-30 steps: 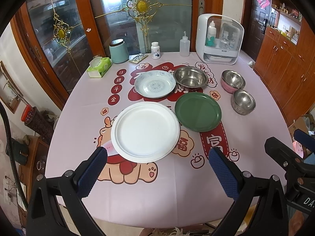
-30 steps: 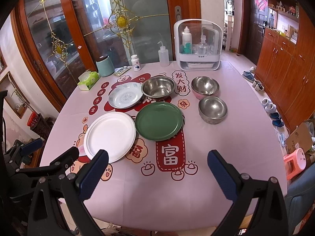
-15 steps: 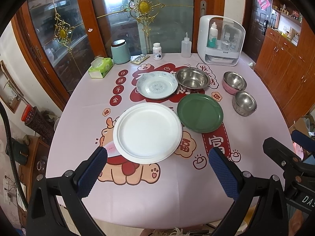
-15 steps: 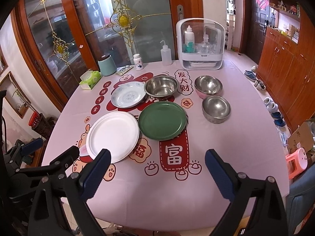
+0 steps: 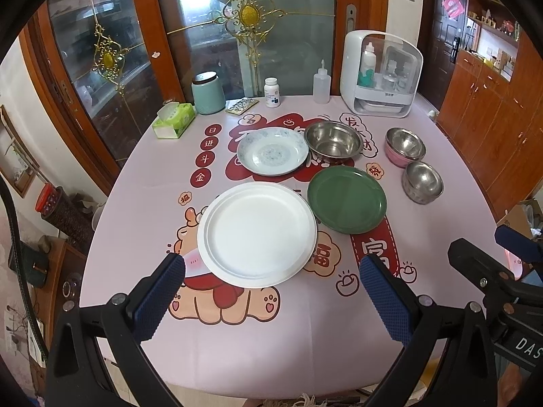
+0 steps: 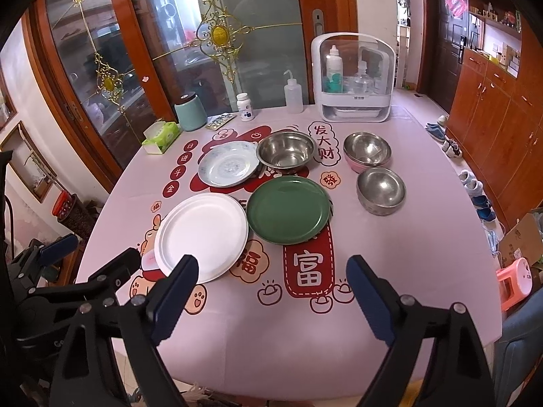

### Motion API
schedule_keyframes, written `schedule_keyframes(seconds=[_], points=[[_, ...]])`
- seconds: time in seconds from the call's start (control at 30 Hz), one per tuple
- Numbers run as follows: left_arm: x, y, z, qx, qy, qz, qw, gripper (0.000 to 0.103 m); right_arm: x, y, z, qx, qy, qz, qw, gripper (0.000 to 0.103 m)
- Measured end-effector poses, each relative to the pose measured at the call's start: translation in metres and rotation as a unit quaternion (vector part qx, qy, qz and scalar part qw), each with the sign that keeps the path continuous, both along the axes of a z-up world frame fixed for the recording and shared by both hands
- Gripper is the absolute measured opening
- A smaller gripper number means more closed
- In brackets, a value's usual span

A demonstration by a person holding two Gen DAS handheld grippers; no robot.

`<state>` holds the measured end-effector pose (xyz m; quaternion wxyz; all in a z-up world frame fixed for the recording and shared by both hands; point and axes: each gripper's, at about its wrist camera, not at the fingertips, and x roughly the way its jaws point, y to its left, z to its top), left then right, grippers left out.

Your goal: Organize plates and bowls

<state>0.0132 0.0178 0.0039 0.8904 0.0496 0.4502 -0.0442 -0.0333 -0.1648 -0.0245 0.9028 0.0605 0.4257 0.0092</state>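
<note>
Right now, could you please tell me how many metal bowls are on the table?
3: a large bowl behind the green plate, a pink-sided bowl at far right, and a steel bowl just in front of it.

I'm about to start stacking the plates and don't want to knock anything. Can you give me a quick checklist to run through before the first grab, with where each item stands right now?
1. Left gripper open and holding nothing: ok.
2. Right gripper open and holding nothing: ok.
3. White plate lies flat, nearest the left gripper, nothing on it: ok.
4. Green plate lies flat and bare, ahead of the right gripper: ok.
5. Gap between white plate and green plate for a finger to slip in: not ok, rims nearly meet.
6. Patterned plate free of the large steel bowl: cannot tell, rims look touching.
</note>
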Motion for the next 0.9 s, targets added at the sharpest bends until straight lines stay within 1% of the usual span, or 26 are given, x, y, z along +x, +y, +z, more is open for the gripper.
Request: schedule_keyframes(seconds=[0.2,0.5,0.73,0.9], points=[[0.002,0.003,0.001,0.004,-0.012,-0.001,0.9999,0.102,0.003,0.002,0.0,-0.001,0.0,-0.002,1.0,0.089],[0.02,0.014,0.006,0.008,-0.029,0.002,0.9995,0.102,0.02,0.01,0.006,-0.025,-0.016,-0.002,1.0,0.089],[0.036,0.019,0.006,0.032,-0.043,-0.001,0.9986,0.102,0.043,0.019,0.005,-0.024,-0.016,0.005,1.0,0.089],[0.051,0.033,0.0,0.032,-0.035,0.002,0.9989,0.102,0.059,0.027,0.0,-0.024,-0.012,0.009,1.0,0.086]])
